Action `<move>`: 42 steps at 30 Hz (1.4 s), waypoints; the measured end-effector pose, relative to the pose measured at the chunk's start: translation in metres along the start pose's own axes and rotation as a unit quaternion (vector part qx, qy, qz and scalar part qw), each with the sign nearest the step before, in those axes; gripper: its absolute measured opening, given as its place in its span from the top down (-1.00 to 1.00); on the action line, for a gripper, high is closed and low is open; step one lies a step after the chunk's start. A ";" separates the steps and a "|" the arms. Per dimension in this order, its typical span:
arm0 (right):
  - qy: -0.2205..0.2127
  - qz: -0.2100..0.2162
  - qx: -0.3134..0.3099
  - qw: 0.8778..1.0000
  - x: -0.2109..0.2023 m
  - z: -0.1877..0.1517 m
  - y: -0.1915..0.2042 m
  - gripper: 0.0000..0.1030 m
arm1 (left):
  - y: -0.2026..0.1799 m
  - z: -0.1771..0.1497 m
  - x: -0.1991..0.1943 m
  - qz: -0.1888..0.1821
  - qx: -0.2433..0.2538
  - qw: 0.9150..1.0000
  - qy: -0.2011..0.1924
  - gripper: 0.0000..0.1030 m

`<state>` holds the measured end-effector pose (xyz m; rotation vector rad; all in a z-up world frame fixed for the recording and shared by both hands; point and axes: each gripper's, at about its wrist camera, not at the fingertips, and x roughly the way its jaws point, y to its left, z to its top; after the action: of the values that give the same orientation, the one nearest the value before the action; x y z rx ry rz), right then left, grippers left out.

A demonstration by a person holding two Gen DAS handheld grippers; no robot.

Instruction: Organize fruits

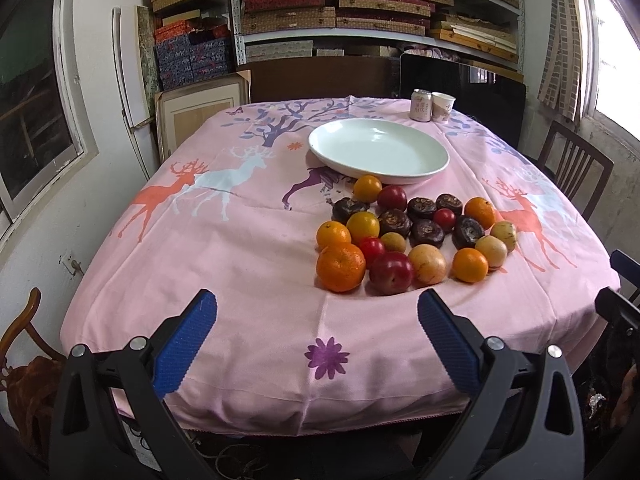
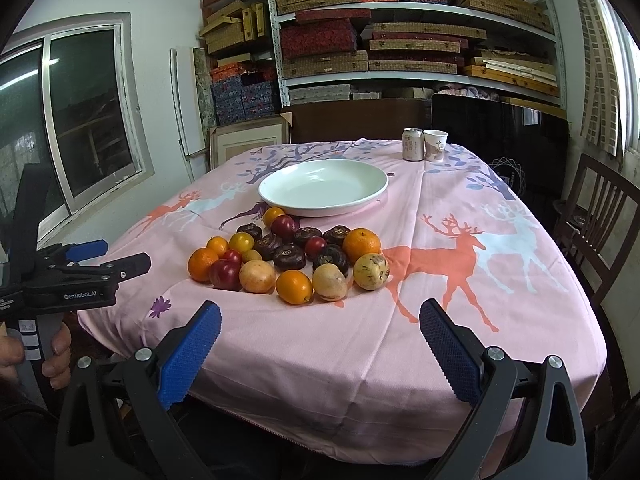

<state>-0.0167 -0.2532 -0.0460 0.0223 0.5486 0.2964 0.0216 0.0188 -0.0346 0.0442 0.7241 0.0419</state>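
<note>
**Fruit sort, both grippers staged at near edge, nothing picked yet**

Table (image 1: 248,264), pink deer cloth, filled both views. White plate (image 1: 378,150) sat empty, far of centre. Just near of it lay the fruit pile (image 1: 412,232), loose on the cloth: oranges, red plums, dark ridged fruits, pale yellow ones. Far fruits almost touched the plate rim. A can (image 1: 421,105) and a paper cup (image 1: 444,106) stood together at the far edge, well apart from the work.

Left gripper (image 1: 316,332) hovered off the near edge, tongs spread wide, empty. Right gripper (image 2: 320,340) was likewise spread wide and empty, to the right of the left one.

Judgement: task at its start; the plate looked like the destination. Suggested first picks were the outer near fruits, big orange (image 1: 341,266) for the left, pale speckled fruit (image 2: 371,271) for the right, since they had free flanks. Round fruit rolls: straddle the widest part, close gently on plums, lift straight, avoid nudging neighbours.
</note>
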 end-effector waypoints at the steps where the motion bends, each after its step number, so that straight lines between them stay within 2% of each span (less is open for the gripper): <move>1: 0.002 0.000 0.001 1.000 0.001 0.000 0.000 -0.93 | 0.001 -0.001 0.005 0.001 -0.003 1.000 0.006 -0.92; 8: 0.012 0.002 0.005 1.000 0.009 0.005 -0.004 -0.93 | 0.001 0.000 0.022 0.004 0.004 1.000 0.019 -0.92; 14: 0.020 -0.001 0.011 1.000 0.014 0.005 -0.009 -0.93 | 0.007 0.003 0.059 0.039 0.023 0.998 0.043 -0.92; 18: 0.024 -0.005 0.016 1.000 0.017 0.005 -0.013 -0.93 | 0.013 0.006 0.085 0.011 0.020 0.997 0.069 -0.91; 24: 0.028 -0.006 0.020 0.999 0.019 0.005 -0.016 -0.93 | 0.000 0.005 0.106 -0.003 0.051 0.996 0.076 -0.92; 27: 0.031 -0.006 0.021 0.999 0.021 0.004 -0.017 -0.93 | 0.000 0.009 0.115 -0.009 0.058 0.996 0.067 -0.90; 28: 0.031 -0.006 0.020 0.999 0.022 0.004 -0.018 -0.93 | 0.001 0.010 0.115 -0.010 0.062 0.996 0.059 -0.80; 29: 0.032 -0.006 0.021 0.999 0.022 0.004 -0.018 -0.93 | 0.001 0.011 0.114 -0.026 0.068 0.996 0.046 -0.69; 30: 0.033 -0.007 0.022 0.999 0.023 0.004 -0.019 -0.93 | 0.001 0.012 0.115 -0.042 0.070 0.996 0.042 -0.43; 31: 0.034 -0.007 0.023 0.999 0.024 0.003 -0.019 -0.93 | 0.001 0.013 0.118 -0.052 0.071 0.995 0.045 -0.33; 35: 0.038 -0.008 0.028 0.999 0.027 0.003 -0.022 -0.93 | 0.005 0.014 0.127 -0.077 0.058 0.994 0.044 -0.29; 37: 0.038 -0.008 0.027 0.999 0.029 0.002 -0.022 -0.93 | 0.001 0.012 0.123 -0.089 0.064 0.993 0.043 0.09; 39: 0.040 -0.008 0.029 0.999 0.031 0.001 -0.024 -0.93 | -0.007 0.010 0.116 -0.078 0.077 0.993 0.035 0.14; 42: 0.048 -0.008 0.029 0.998 0.038 0.000 -0.025 -0.93 | -0.006 0.006 0.110 -0.084 0.071 0.993 0.034 0.15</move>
<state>0.0207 -0.2668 -0.0679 0.0592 0.6515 0.2661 0.1077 0.0187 -0.1032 0.1179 0.7964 -0.1692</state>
